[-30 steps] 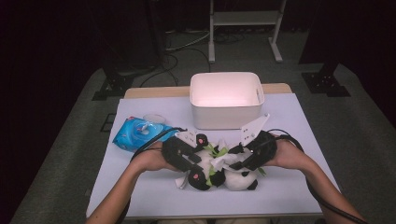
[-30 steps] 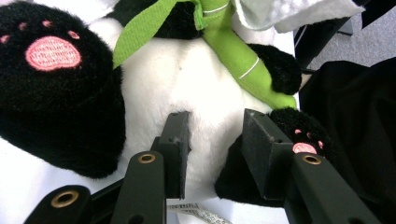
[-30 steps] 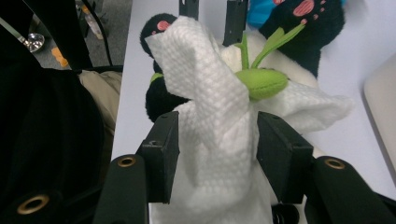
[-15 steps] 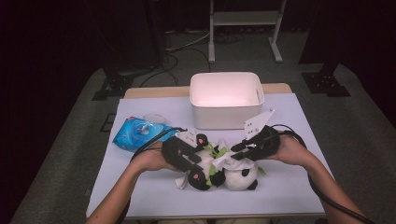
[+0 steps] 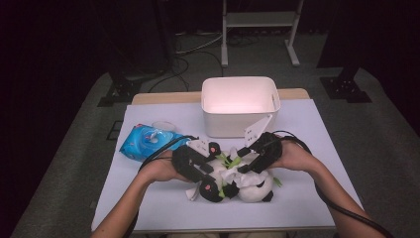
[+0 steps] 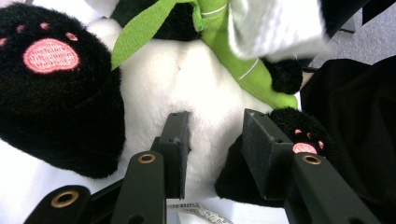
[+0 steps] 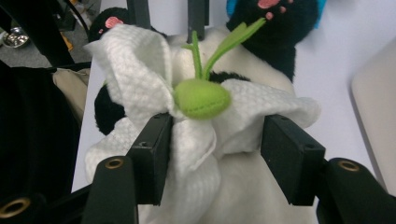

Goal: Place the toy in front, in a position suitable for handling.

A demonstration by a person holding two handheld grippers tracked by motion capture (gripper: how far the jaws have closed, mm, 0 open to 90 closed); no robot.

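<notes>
- left matte black 2-jaw handheld gripper [image 5: 214, 182]: flat rectangular pads, brass-ringed screw holes, white 3-cornered top plate
- right matte black 2-jaw handheld gripper [image 5: 246, 166]: same build, white plate
- black cable trails from each
- forearms bare, no sleeves

A white plastic bin [image 5: 240, 105] stands on the far half of the table [image 5: 148, 213], open side up and empty inside. A blue packet of wipes [image 5: 148, 140] lies flat near the table's left edge, well apart from the bin. A pale sheet [image 5: 317, 148] covers the tabletop. Beyond the table, a metal stand [image 5: 260, 22] rests on the grey floor [image 5: 386, 129] among loose cables [image 5: 193, 49].
</notes>
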